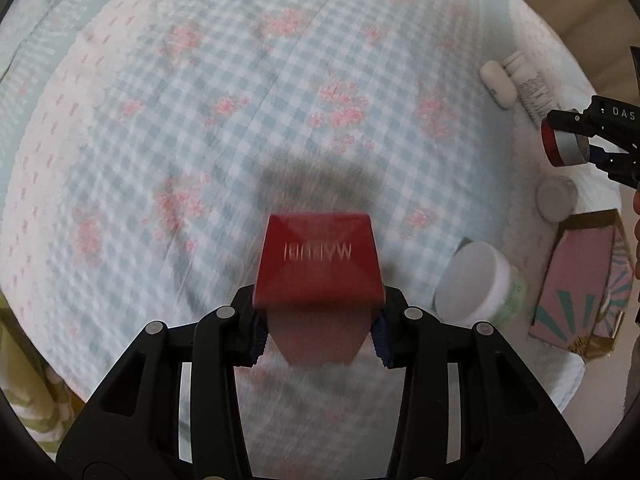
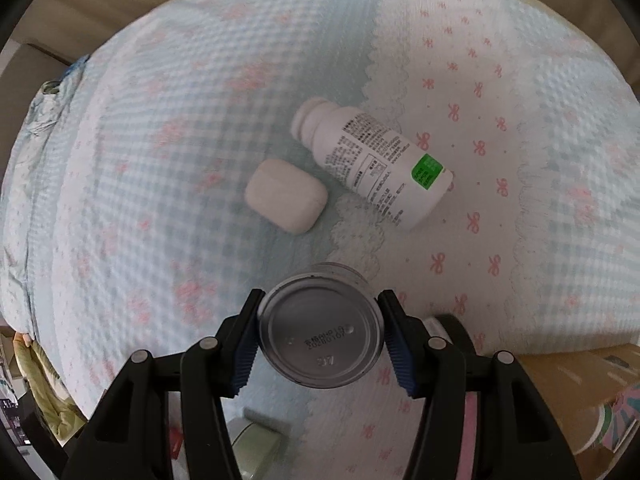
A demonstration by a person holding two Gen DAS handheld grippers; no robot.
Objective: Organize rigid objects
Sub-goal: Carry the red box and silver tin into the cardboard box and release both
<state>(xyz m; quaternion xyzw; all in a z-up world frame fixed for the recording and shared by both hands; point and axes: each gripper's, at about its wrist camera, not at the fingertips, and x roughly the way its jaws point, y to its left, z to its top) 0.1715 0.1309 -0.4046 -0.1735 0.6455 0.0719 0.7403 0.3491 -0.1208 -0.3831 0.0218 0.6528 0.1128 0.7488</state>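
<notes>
Left wrist view: we see our left gripper (image 1: 318, 330) clenched on a red box (image 1: 318, 264), its blue pads pressing the box's two sides in the lower centre of the frame, above a checked bedspread (image 1: 200, 120) with pink flowers. At the right edge, our right gripper (image 1: 576, 140) grasps a small can (image 1: 562, 145) with a red side. Below it lie a grey lid (image 1: 556, 198), a white-lidded jar (image 1: 476, 284) and a pink patterned box (image 1: 580, 280). In the right wrist view, the can (image 2: 320, 332) sits at lower centre between the blue pads, its silver stamped end facing us. Above it on the bedspread lie a white case (image 2: 286, 196) and, just beside it to the right, a white bottle (image 2: 372, 160) on its side with a green sticker.
</notes>
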